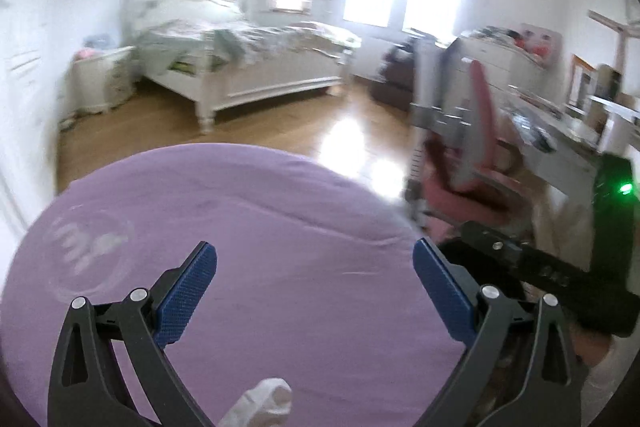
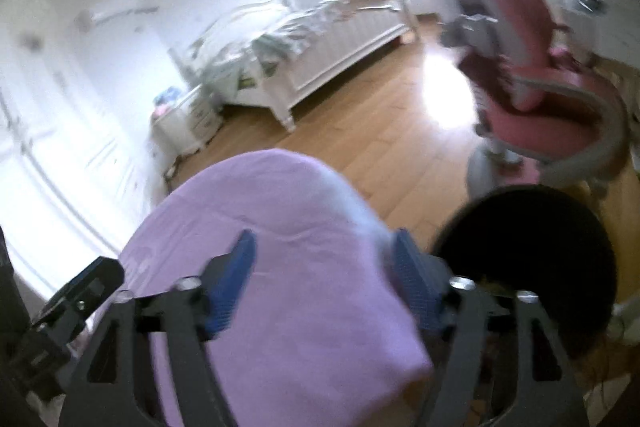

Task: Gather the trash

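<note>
Left wrist view: both the left gripper and right gripper are held spread and empty over the purple sheet, low in frame, presumably while trash is sought.

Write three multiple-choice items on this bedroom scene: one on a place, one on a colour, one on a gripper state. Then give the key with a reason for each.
1. Where does the white crumpled piece lie?
A. On the purple sheet, near the left gripper
B. On the wooden floor
C. On the pink chair

2. What colour is the cover under both grippers?
A. Green
B. Purple
C. Brown

3. How does the left gripper stand?
A. Shut on the piece
B. Shut and empty
C. Open, holding nothing

Key:
1 A, it sits on the sheet at the bottom of the left wrist view.
2 B, purple fills the foreground of both views.
3 C, its blue pads stand wide apart with bare sheet between.
</note>
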Demonstrator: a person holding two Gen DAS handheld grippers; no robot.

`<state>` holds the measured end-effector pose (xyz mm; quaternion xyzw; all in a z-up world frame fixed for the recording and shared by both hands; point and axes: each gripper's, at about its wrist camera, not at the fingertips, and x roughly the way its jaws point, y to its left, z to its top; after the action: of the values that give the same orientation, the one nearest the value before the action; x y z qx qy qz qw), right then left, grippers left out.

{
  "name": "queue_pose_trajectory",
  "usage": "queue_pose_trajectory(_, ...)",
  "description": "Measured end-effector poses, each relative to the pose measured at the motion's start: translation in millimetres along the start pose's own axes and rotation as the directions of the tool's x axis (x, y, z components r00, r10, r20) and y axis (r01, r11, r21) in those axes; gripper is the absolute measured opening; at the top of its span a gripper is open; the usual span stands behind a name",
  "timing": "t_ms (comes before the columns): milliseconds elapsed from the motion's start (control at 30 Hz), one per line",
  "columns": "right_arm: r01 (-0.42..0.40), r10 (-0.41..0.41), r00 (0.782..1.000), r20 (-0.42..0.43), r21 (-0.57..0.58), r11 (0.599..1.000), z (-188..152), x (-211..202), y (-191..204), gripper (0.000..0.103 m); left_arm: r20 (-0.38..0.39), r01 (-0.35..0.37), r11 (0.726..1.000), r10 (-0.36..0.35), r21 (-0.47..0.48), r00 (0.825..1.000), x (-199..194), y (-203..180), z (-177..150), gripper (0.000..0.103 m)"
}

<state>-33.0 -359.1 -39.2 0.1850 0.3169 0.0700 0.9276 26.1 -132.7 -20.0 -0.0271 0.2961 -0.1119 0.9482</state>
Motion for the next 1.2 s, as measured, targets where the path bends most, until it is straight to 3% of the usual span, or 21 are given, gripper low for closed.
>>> queue_pose_trajectory(133, -0.02, 0.019, 1.0, -0.008, -0.112, 0.994, -7, 25, 60, 0.088, 0.004, -0.128, 0.989, 0.129, -0.067, 0.992, -3, 47, -13, 0.098)
queue_pose_trajectory(367, -0.062, 0.058, 0.998, -0.024, -0.228, 0.972, -33, 61, 135, 0.089, 0.02, -0.251, 0.955, 0.257, -0.157, 0.966, -14, 109, -30, 0.098)
queue_pose_trajectory(500, -0.061, 0.063, 0.998, 0.001, -0.27, 0.961, -39, 74, 159, 0.098, 0.034, -0.255, 0.943, 0.268, -0.213, 0.963, -20, 126, -30, 0.098)
queue_pose_trajectory(600, -0.052, 0.076, 0.994, 0.073, -0.288, 0.956, -39, 70, 172, 0.098, 0.045, -0.278, 0.94, 0.292, -0.198, 0.955, -22, 126, -27, 0.098)
queue_pose_trajectory(900, -0.036, 0.118, 0.971, 0.206, -0.36, 0.932, -47, 45, 174, 0.098, 0.041, -0.278, 0.949, 0.287, -0.152, 0.957, -20, 121, -26, 0.098)
queue_pose_trajectory(1200, -0.035, 0.119, 0.968, 0.222, -0.352, 0.935, -46, 37, 171, 0.098, 0.036, -0.276, 0.949, 0.285, -0.15, 0.958, -20, 121, -31, 0.098)
